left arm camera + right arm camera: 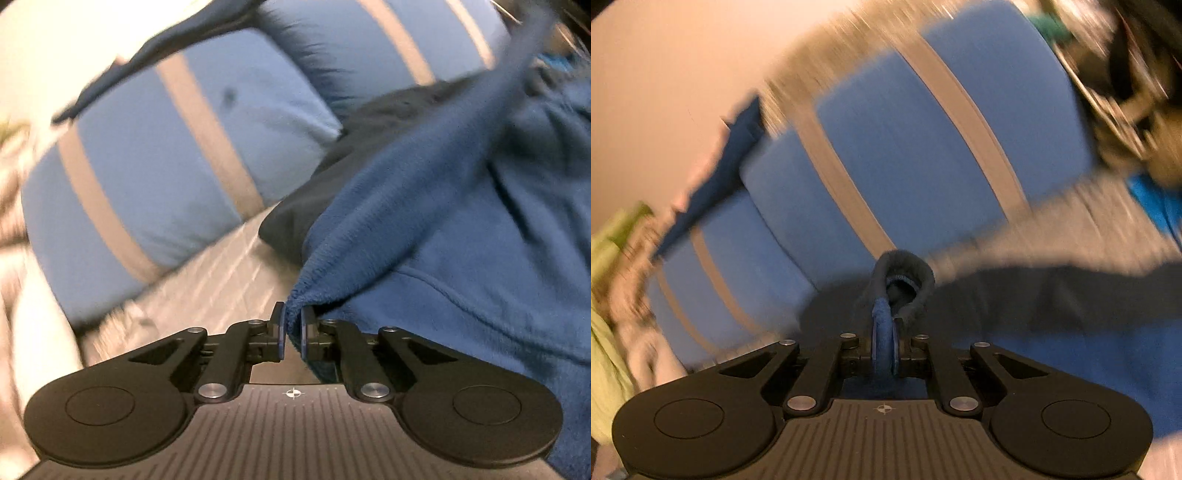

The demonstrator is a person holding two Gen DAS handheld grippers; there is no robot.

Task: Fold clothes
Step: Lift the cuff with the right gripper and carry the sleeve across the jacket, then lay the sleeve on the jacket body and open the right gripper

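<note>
- In the left wrist view, the left gripper (292,325) has its jaws drawn narrow on a bunched edge of the blue fleece garment (461,229), the cloth pinched between the two pads.
- From that pinch the fleece spreads up and to the right, filling the right side of the view; a curved seam runs across it near the right edge.
- In the right wrist view, the right gripper (884,343) is likewise clamped narrow, with a fold of the same blue fleece (881,321) squeezed between its pads and a hemmed, darker loop of cloth standing just above the fingertips.
- Under and beside the fleece lies a dark garment (295,218), resting on the pale striped bed sheet (229,273) just beyond the left gripper.
- Farther off, along the far edge of the bed, lie blue pillows with tan stripes (159,177), seen in both views (905,155).
- At the left edge of the right wrist view a green cloth (609,350) shows, blurred.
- The upper right corner of that view holds dark, blurred clutter that cannot be made out.
</note>
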